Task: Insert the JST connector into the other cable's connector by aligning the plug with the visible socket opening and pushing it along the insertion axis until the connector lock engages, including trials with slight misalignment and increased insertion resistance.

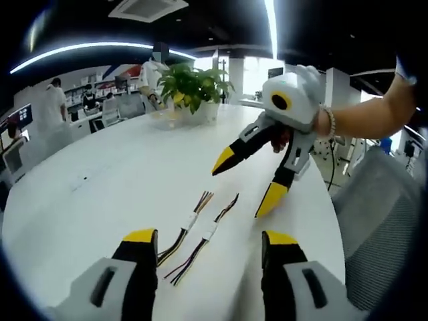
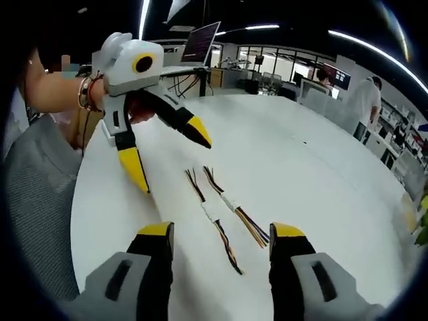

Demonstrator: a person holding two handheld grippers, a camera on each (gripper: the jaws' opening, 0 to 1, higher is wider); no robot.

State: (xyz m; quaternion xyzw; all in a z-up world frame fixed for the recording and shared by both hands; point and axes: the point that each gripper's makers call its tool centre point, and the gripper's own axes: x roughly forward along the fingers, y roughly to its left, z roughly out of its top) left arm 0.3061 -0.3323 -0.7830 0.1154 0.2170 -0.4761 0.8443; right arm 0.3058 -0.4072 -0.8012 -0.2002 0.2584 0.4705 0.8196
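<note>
Two short JST cables lie side by side on the white round table (image 1: 120, 167). In the left gripper view, one cable (image 1: 189, 224) has yellow-brown wires and a white connector; the other cable (image 1: 208, 234) has dark and red wires. My left gripper (image 1: 208, 239) is open just short of them, holding nothing. The right gripper (image 1: 246, 182) hovers open beyond them, its yellow tips pointing down. In the right gripper view, both cables (image 2: 210, 212) (image 2: 231, 204) lie between my right gripper's (image 2: 221, 234) open jaws, and the left gripper (image 2: 170, 157) hangs open across the table.
A potted green plant (image 1: 192, 85) stands at the table's far side. A grey chair back (image 1: 384, 234) is at the table's right edge. A person's grey sleeve (image 2: 40, 214) is close by. People and desks fill the office behind, with a laptop (image 2: 200, 41).
</note>
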